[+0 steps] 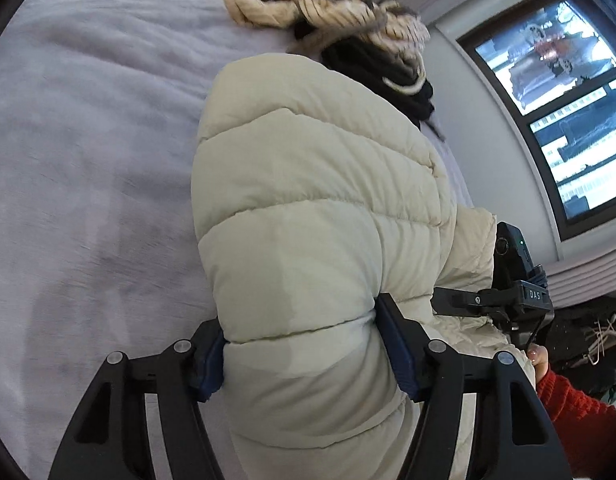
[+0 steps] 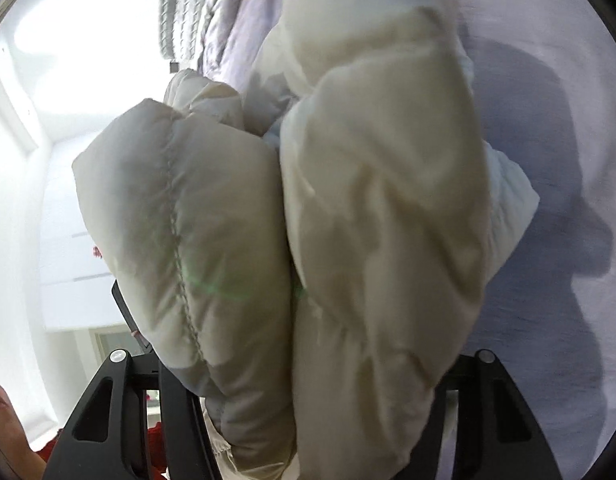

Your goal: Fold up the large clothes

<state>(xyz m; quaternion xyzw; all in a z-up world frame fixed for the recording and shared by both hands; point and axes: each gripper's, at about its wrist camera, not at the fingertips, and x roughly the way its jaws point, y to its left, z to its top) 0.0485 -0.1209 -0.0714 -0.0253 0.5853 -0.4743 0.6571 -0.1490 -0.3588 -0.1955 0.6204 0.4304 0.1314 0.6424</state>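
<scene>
A cream puffer jacket is bunched into a thick roll above the grey bed. My left gripper is shut on the jacket, its blue pads pressed into both sides of the padded roll. The right gripper shows in the left wrist view at the jacket's right side. In the right wrist view the jacket fills the frame in two fat folds and hides the fingertips of my right gripper, whose black arms hug the folds closely.
A pile of beige striped and black clothes lies on the bed behind the jacket. A dark window is at the right. A red sleeve holds the right gripper. More folded garments lie far off.
</scene>
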